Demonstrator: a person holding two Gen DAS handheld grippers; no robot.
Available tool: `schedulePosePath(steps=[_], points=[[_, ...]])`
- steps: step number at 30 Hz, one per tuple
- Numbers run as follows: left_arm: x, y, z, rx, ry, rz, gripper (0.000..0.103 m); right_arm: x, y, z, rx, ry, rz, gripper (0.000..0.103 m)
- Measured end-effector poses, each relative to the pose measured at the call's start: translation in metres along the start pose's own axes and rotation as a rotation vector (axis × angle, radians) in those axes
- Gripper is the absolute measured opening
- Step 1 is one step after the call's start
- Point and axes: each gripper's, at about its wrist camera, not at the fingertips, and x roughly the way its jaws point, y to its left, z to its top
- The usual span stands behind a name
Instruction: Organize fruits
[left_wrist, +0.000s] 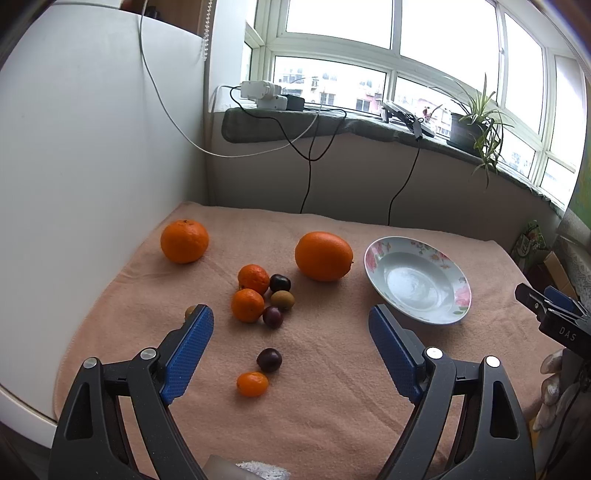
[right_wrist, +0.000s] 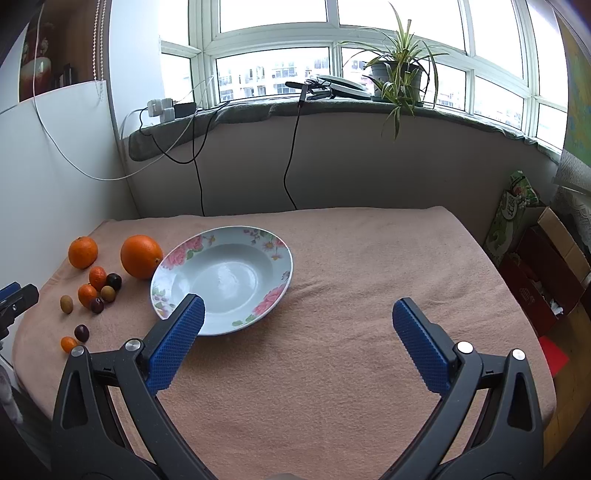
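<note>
A floral plate (left_wrist: 417, 280) (right_wrist: 221, 275) sits empty on the peach towel (left_wrist: 314, 387). Left of it lie two big oranges (left_wrist: 323, 256) (left_wrist: 184, 240), two small mandarins (left_wrist: 253, 278) (left_wrist: 248, 305), dark plums (left_wrist: 269, 359), brown-green fruits (left_wrist: 282, 299) and a tiny kumquat (left_wrist: 252, 383). My left gripper (left_wrist: 291, 321) is open above the towel, near the small fruits, holding nothing. My right gripper (right_wrist: 297, 310) is open and empty, its left finger just in front of the plate's near rim.
A white board (left_wrist: 92, 155) walls the table's left side. A windowsill behind holds chargers (left_wrist: 264, 94), cables and a potted plant (right_wrist: 399, 74). Boxes and a green bag (right_wrist: 513, 214) stand off the table's right edge.
</note>
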Motion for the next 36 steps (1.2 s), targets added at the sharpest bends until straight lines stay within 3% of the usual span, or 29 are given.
schedulePosePath(steps=[22,36], points=[[0.032,0.024,-0.004,-0.095,0.085,-0.045,0.086,0.025,0.013,0.014,-0.041,0.022,0.073,0.103],[0.054,0.028,0.001,-0.117,0.119,-0.104,0.085,0.064,0.07,0.059,-0.194,0.077,0.332,0.103]])
